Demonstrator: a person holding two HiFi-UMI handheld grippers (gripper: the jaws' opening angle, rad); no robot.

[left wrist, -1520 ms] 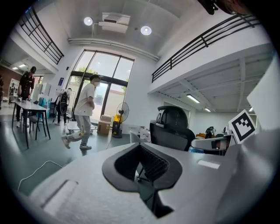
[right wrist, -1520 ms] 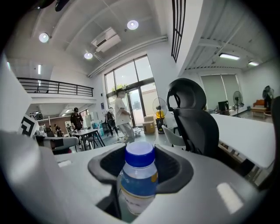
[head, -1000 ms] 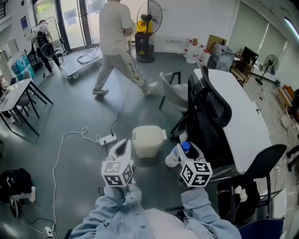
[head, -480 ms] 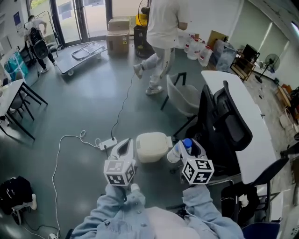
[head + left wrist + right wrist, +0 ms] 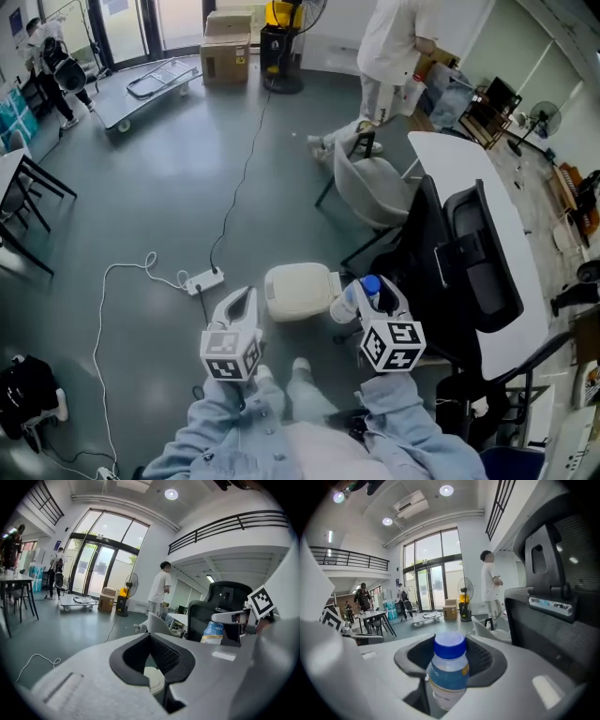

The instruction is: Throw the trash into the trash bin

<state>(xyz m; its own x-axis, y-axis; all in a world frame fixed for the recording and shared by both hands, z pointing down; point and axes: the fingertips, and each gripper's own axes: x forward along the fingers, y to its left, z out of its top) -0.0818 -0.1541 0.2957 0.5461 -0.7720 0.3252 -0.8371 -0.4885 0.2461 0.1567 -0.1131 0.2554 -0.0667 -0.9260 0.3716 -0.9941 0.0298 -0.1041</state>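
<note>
The right gripper [image 5: 375, 298] has its jaws spread wide and clamped on a plastic bottle [image 5: 352, 300] with a blue cap. The left gripper [image 5: 239, 309] has its jaws apart with nothing between them; only floor and a sliver of cream show through the gap.

The cream trash bin [image 5: 298, 291] stands on the floor between the two grippers and slightly ahead of them. The bottle sits just beside the bin's right edge, at about lid height. The cap tilts up and away from the bin, and the body slants down toward it. So the bin lies to the left of the loaded gripper, and the right hand is the nearer one for the drop. A short sideways carry over the lid looks like what is needed.

The bin's top looks like a closed lid with a tab on its right side. Whether it swings, lifts or is already ajar cannot be told. The bottle's base is hidden behind the jaws. A desk chair [image 5: 469, 272] crowds the bin's right side.
</note>
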